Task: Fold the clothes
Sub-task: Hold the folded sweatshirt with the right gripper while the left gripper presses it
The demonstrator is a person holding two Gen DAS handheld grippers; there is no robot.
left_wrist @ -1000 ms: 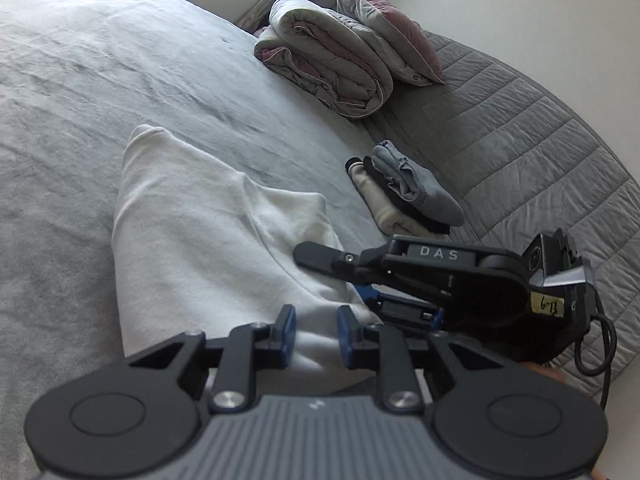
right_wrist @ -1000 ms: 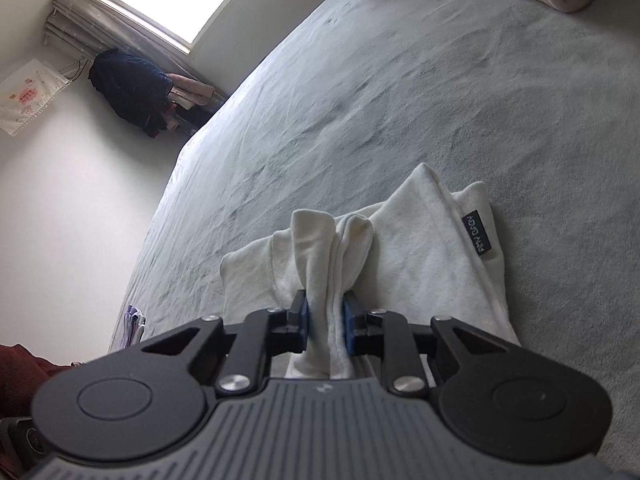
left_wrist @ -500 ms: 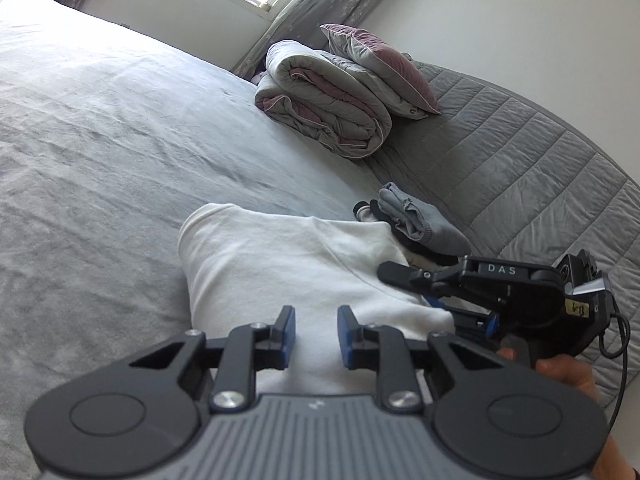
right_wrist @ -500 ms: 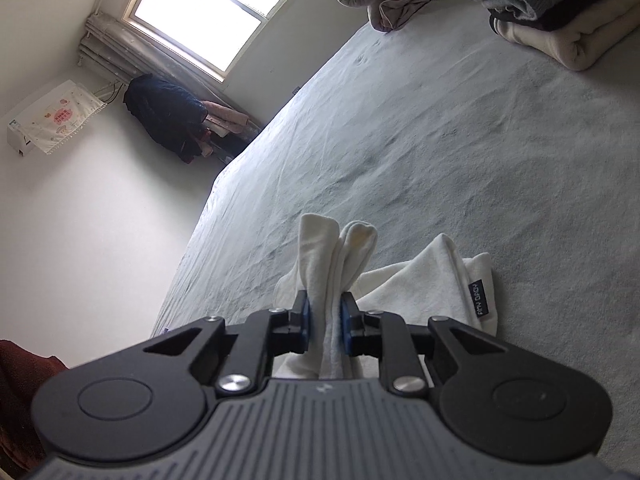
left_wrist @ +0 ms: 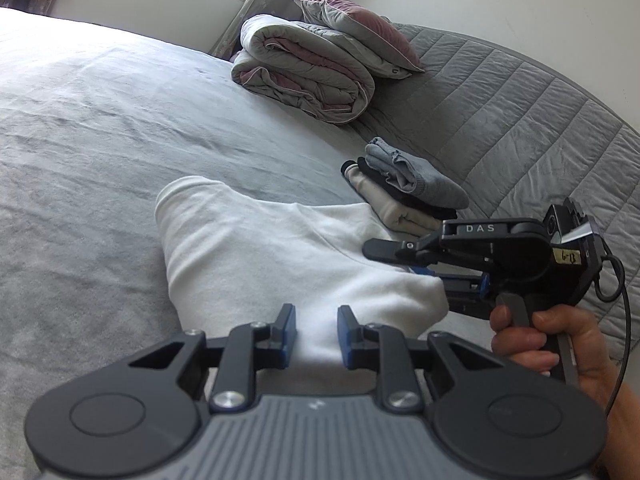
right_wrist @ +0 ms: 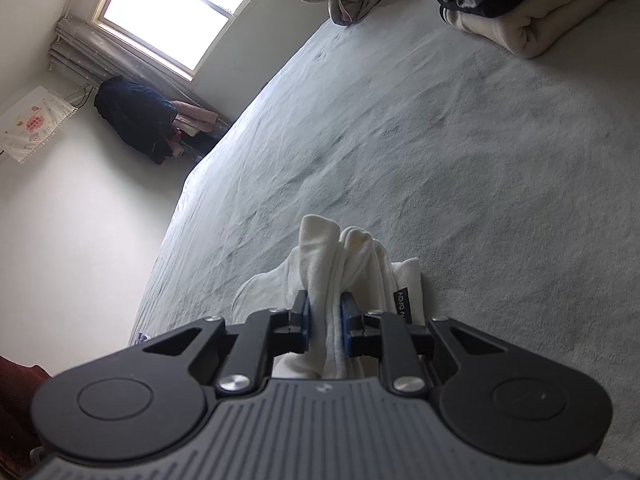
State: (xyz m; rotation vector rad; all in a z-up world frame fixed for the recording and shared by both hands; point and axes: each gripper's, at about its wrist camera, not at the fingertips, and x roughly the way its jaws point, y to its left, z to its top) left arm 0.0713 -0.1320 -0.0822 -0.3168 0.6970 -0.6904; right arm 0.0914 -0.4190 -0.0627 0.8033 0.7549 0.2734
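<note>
A white garment (left_wrist: 260, 256), folded over, hangs between both grippers, and its far fold rests on the grey bed (left_wrist: 100, 120). My left gripper (left_wrist: 317, 332) is shut on the garment's near edge, with white cloth filling the gap between its blue pads. A hand holds my right gripper (left_wrist: 432, 276) at the right, and it grips the garment's right corner. In the right wrist view that gripper (right_wrist: 325, 312) is shut on bunched white cloth (right_wrist: 352, 256), with a small black label (right_wrist: 404, 300) beside it.
A stack of folded clothes (left_wrist: 404, 192), grey on black on cream, lies just past the garment and shows at the top right (right_wrist: 520, 12). A rolled duvet (left_wrist: 304, 76) and pillow (left_wrist: 352, 28) lean on the quilted headboard (left_wrist: 500, 120). A window and hanging dark clothes (right_wrist: 136, 120) are far left.
Both grippers have carried the garment toward the folded stack, which now looks closer in the right wrist view. The left view has rolled to level. Both grips are unchanged.
</note>
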